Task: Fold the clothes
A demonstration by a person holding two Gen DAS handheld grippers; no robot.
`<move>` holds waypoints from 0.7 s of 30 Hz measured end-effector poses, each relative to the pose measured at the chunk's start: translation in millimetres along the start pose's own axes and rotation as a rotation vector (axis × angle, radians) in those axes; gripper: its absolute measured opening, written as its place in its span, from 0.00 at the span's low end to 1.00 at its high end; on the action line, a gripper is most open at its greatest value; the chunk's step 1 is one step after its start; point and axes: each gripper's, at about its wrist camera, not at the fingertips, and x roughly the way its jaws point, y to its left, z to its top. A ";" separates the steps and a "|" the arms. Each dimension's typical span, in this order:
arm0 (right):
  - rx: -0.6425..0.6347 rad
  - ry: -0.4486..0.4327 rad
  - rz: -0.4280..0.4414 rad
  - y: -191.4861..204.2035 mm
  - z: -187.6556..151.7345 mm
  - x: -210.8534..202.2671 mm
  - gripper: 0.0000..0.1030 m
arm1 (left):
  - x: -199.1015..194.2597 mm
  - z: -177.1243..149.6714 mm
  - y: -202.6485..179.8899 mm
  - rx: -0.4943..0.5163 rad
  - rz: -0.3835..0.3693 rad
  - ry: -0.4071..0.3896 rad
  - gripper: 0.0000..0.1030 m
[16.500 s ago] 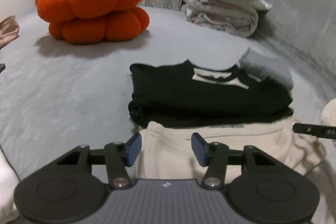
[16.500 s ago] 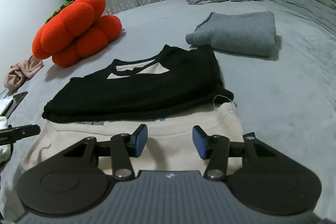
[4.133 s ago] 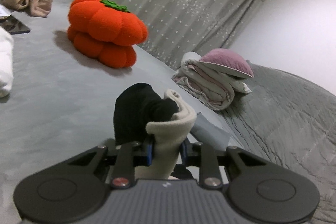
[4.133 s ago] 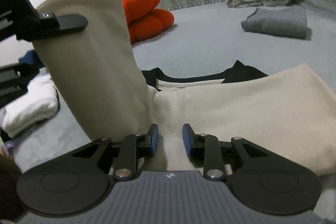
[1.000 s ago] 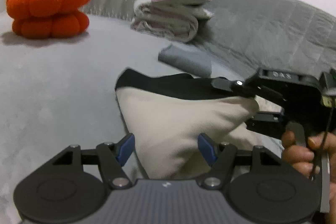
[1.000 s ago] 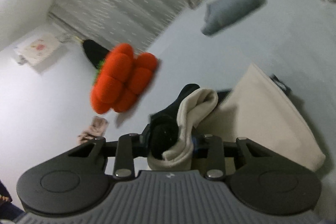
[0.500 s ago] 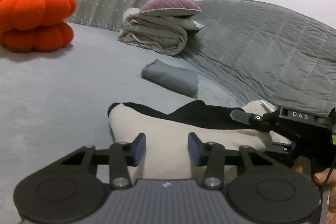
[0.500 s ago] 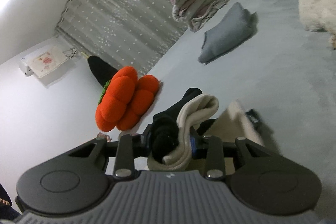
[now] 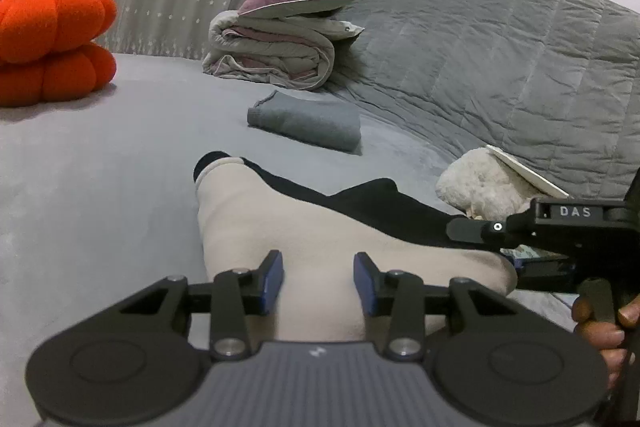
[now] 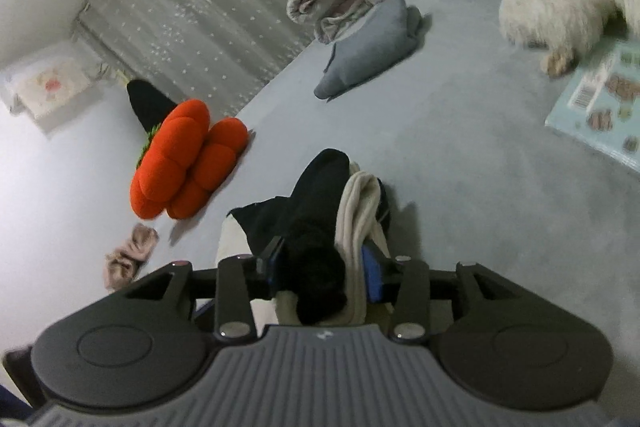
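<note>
A folded bundle, cream garment (image 9: pixel 320 227) outside and black garment (image 9: pixel 380 203) on top, rests on the grey bed (image 9: pixel 100 167). My left gripper (image 9: pixel 319 281) is shut on the bundle's near cream edge, which fills the gap from pad to pad. At the right end, the right gripper's finger (image 9: pixel 476 227) holds the same bundle, a hand (image 9: pixel 600 315) behind it. In the right wrist view my right gripper (image 10: pixel 322 269) has a bunch of black cloth (image 10: pixel 320 195) and cream cloth (image 10: pixel 360 203) between its pads. Its jaws are opening, with the cloth still touching both pads.
An orange pumpkin plush (image 9: pixel 48 43) sits far left. A folded grey garment (image 9: pixel 308 123) lies beyond the bundle, and a rolled blanket stack (image 9: pixel 280 43) stands behind it. To the right are a white fluffy toy (image 9: pixel 480 187) and a printed booklet (image 10: pixel 600 99). A beige cloth (image 10: pixel 128 259) lies left.
The left jaws have narrowed onto the cream edge. The bundle has come down onto the bed. The right wrist view has swung and the gap between the right pads has widened slightly.
</note>
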 end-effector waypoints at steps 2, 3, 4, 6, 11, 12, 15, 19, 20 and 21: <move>-0.060 -0.034 -0.042 7.4 -2.1 -7.5 0.51 | -2.0 4.4 0.1 0.002 -0.002 -0.001 0.39; -0.081 -0.052 -0.054 10.3 -1.6 -10.0 0.52 | -2.9 6.8 0.0 0.004 -0.002 -0.001 0.39; -0.101 -0.070 -0.066 13.1 -1.1 -12.4 0.52 | -3.7 9.9 -0.7 0.011 -0.004 -0.002 0.39; -0.142 -0.110 -0.070 19.5 0.5 -14.6 0.52 | -5.4 16.3 -1.9 0.030 -0.016 -0.012 0.39; -0.256 -0.176 -0.082 40.1 4.2 -3.2 0.52 | 2.1 32.0 3.3 0.069 -0.037 -0.015 0.39; -0.259 -0.164 -0.085 42.4 4.9 3.4 0.52 | 7.3 34.8 7.8 0.065 -0.040 -0.001 0.39; -0.271 -0.139 -0.095 47.6 5.3 22.5 0.52 | 23.1 39.2 20.7 0.057 -0.037 0.039 0.39; -0.294 -0.113 -0.136 50.3 1.6 45.4 0.52 | 41.0 35.3 33.2 0.074 0.004 0.072 0.39; -0.301 -0.107 -0.152 50.2 -0.2 50.6 0.52 | 42.5 34.3 35.5 0.069 0.001 0.073 0.39; -0.307 -0.101 -0.174 48.4 -1.5 54.8 0.52 | 44.0 33.3 37.8 0.065 -0.002 0.074 0.39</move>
